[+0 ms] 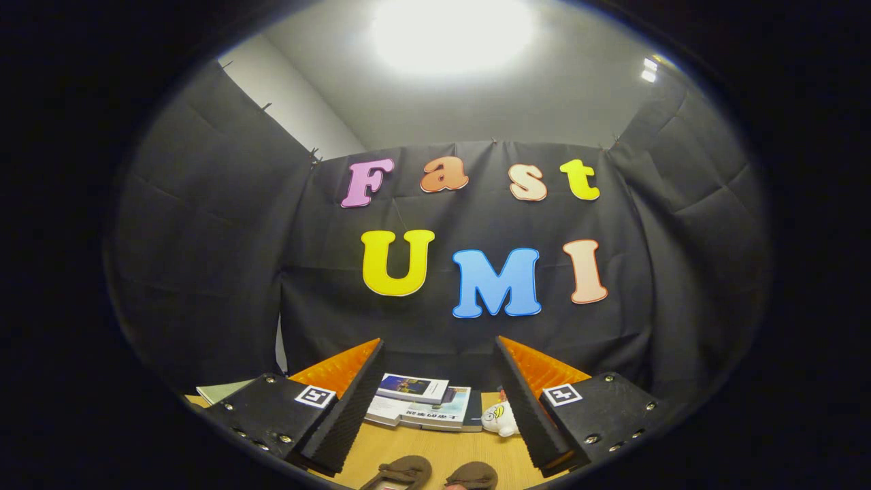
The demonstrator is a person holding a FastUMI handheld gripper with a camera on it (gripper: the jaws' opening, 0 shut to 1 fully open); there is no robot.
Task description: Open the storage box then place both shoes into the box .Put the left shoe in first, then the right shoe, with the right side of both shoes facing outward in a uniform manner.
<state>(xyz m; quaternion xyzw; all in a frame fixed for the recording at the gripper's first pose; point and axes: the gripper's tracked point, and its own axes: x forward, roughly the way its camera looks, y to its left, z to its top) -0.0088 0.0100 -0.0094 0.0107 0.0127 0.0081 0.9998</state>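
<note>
Two shoes: brown pair, left shoe [400,472] and right shoe [472,476], side by side on the wooden table [435,446], low between the fingers and nearer the camera than the tips; just the rounded ends show, the rest is cut off.
Gripper [439,350]: fingers spread wide, nothing held, both fingers clear of every object, raised above the table and aimed level at the booth's back wall.
Books [422,401]: small stack lying flat on the table, between the fingers and beyond the shoes, near the back wall; top book sits toward the left finger.
Green book [221,390]: flat on the table, outside the left finger, partly hidden by it.
Plush toy [499,416]: small white soft toy with a yellow patch, just beside the right finger's inner face, right next to the book stack.
Ceiling light [452,30]: bright glare overhead, well above the fingers.
</note>
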